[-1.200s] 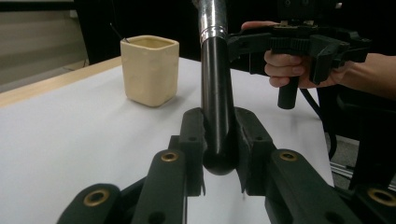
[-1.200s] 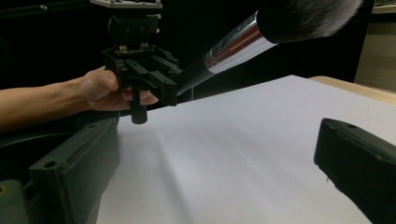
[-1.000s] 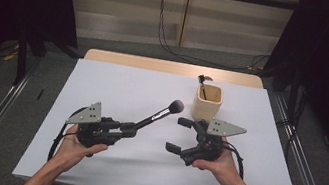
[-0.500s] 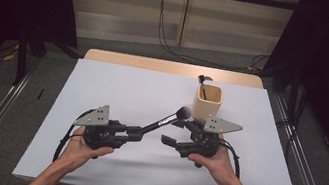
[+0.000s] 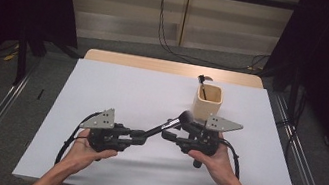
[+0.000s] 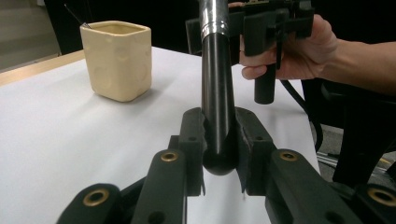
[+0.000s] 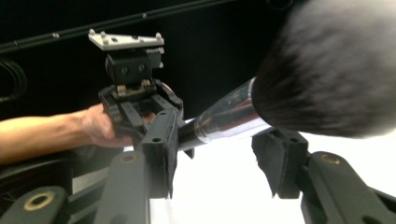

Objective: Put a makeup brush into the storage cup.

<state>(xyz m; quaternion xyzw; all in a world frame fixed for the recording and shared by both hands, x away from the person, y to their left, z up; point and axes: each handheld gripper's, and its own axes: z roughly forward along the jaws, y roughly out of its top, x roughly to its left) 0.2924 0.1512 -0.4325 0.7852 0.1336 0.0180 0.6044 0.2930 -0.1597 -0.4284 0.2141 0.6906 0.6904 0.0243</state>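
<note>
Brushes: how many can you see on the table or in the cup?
2. One big brush is held above the table by the left gripper, its bristles near the right gripper. One dark brush stands in the cream cup. More may hide inside it.

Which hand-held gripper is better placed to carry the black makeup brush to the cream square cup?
Right, probably. The right hand-held gripper lies nearer the cream square cup, and its jaws, just closing, flank the silver ferrule of the black makeup brush without pressing yet. The left hand-held gripper clamps the handle end, farther away.
</note>
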